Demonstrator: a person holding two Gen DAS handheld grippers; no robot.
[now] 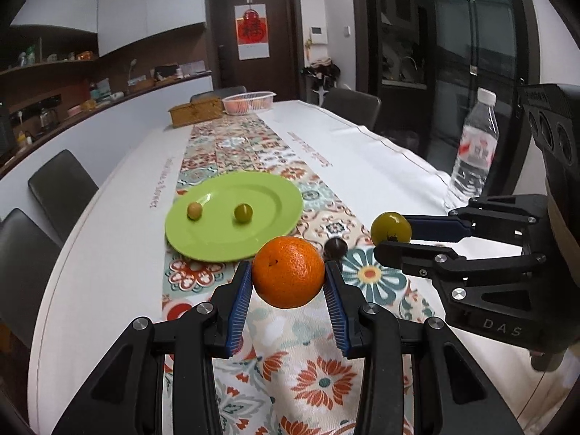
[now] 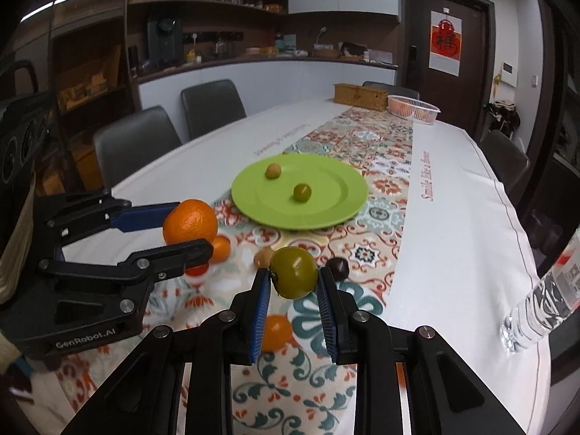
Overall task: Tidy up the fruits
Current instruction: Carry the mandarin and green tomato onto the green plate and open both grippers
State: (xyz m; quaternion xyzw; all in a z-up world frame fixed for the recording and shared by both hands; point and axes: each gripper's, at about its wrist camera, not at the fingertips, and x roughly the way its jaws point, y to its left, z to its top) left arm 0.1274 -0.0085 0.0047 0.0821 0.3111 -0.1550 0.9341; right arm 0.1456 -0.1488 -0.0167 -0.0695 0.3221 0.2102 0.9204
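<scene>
Soft indoor light falls evenly from above on the white worktop [image 1: 362, 152], with only weak shadows. The green plate [image 1: 275, 195] looks slightly blurred. Both views bend strongly at the edges and have black corners; the shelves [image 2: 203, 0] stay dim

Two claw-mounted fisheyes, facing downtable, sharing green plate [image 1: 232, 217]

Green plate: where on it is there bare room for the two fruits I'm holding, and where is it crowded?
The green plate is bare along its near rim and right half, beside the green fruit; the tan fruit takes the far left. Crowded: the runner just before the plate, with a small orange, a brown fruit and a dark fruit.
</scene>
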